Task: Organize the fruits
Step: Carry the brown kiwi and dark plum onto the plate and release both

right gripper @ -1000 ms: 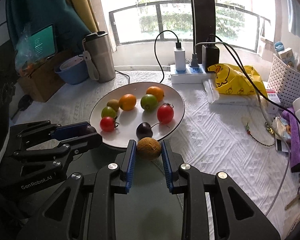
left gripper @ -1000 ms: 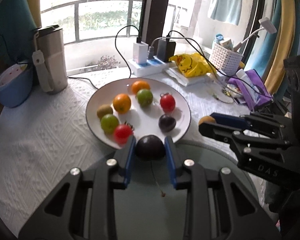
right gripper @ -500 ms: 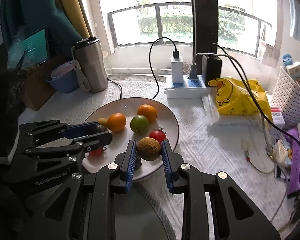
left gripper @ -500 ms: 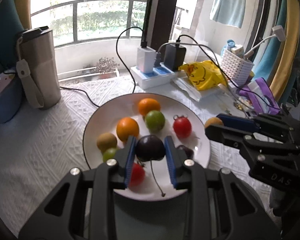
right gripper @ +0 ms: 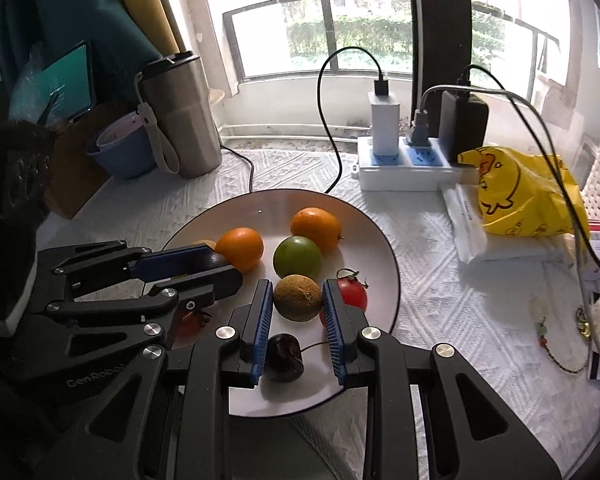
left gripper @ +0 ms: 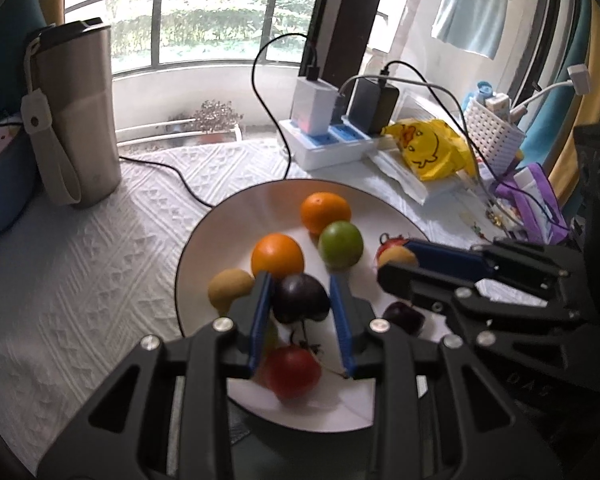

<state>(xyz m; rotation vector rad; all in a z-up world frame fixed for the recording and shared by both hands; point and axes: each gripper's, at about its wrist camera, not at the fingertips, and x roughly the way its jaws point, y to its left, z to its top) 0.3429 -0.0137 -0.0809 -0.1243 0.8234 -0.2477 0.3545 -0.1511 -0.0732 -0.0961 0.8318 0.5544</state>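
Both tools w/ fruit moved over plate point(right gripper: 384, 256).

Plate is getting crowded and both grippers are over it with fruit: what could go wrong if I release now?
1. The dark plum in the left gripper hangs above the red tomato; dropped there, it may roll off.
2. The brown fruit in the right gripper sits over a dark cherry near the plate edge.
3. The grippers are close together and could collide.

fruit crowds the plate point(right gripper: 384, 264) under both grippers, leaving bare room only along its far rim.
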